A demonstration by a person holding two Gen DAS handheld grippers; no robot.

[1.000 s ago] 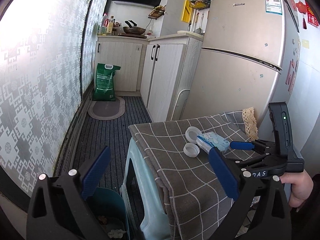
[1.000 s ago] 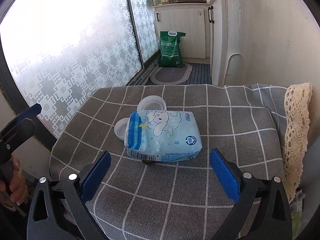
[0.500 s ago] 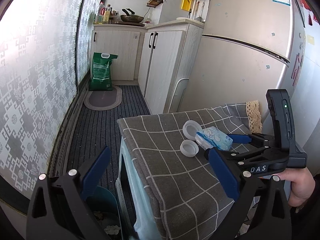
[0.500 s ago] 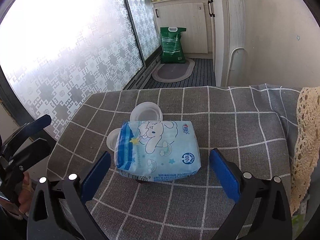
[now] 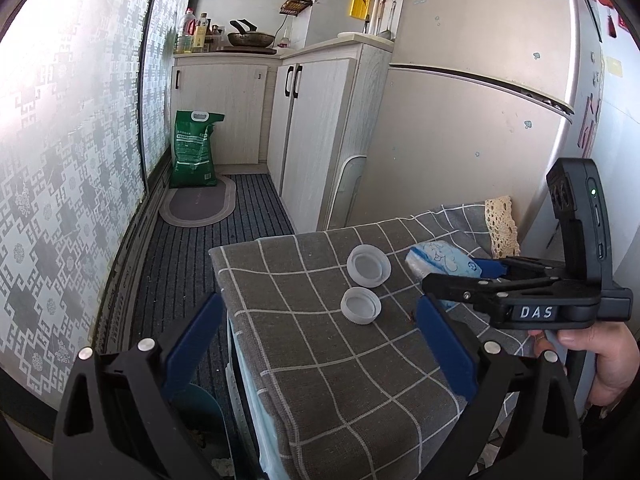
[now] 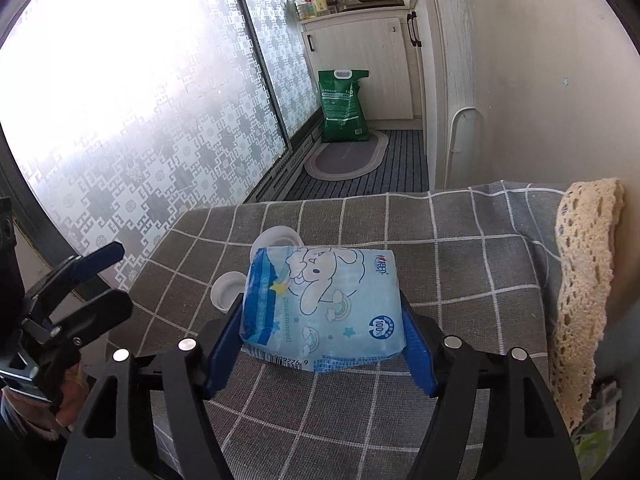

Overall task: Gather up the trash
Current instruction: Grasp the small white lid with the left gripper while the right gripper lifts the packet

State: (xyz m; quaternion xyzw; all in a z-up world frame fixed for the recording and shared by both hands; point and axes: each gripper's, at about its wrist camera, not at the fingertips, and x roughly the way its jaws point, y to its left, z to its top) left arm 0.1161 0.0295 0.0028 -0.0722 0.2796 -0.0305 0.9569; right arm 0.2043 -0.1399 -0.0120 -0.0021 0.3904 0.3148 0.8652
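Note:
A light-blue tissue pack with a cartoon bunny lies on a grey checked cloth over a stool. My right gripper is shut on the pack, one blue pad on each side. The pack also shows in the left wrist view, held by the right gripper. Two white plastic lids lie on the cloth left of the pack. My left gripper is open and empty, above the stool's front left edge.
A teal bin with scraps stands on the floor left of the stool. A fridge and white cabinets stand behind. A green bag and an oval mat lie down the striped floor. A patterned glass wall runs along the left.
My right gripper has moved forward and shut its jaws on the tissue pack. My left gripper has shifted so the stool top sits more centrally in its view; it stays open.

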